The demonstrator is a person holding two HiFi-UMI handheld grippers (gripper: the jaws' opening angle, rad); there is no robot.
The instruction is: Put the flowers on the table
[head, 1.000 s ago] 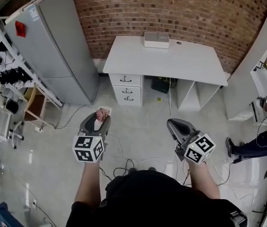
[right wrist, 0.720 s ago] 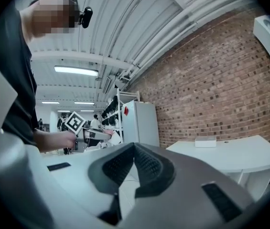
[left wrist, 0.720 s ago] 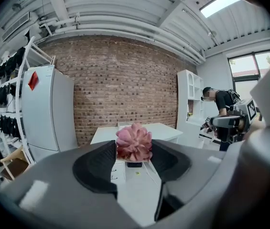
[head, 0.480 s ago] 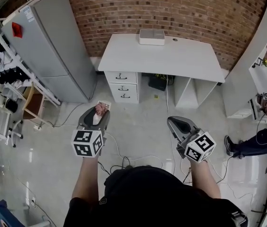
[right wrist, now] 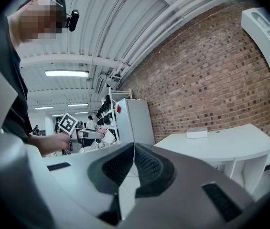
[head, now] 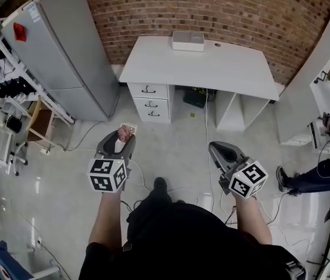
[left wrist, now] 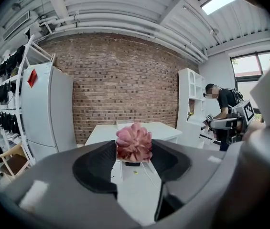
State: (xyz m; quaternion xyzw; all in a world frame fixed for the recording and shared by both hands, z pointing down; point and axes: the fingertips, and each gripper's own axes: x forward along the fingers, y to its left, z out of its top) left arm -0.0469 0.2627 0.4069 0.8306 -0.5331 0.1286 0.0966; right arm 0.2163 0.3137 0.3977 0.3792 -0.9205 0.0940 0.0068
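Left gripper view: left gripper (left wrist: 134,152) clamps pink flowers (left wrist: 134,140); table (left wrist: 166,129) ahead.

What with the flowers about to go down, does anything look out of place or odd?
Nothing damaged or spilled. Loose cables trail across the floor before the table, a possible trip hazard. The flowers sit squarely in the left gripper.

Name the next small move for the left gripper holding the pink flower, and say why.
Probably step forward toward the white table: the left gripper is shut on the pink flower above the floor, well short of the tabletop, so releasing now would likely drop it on the floor.
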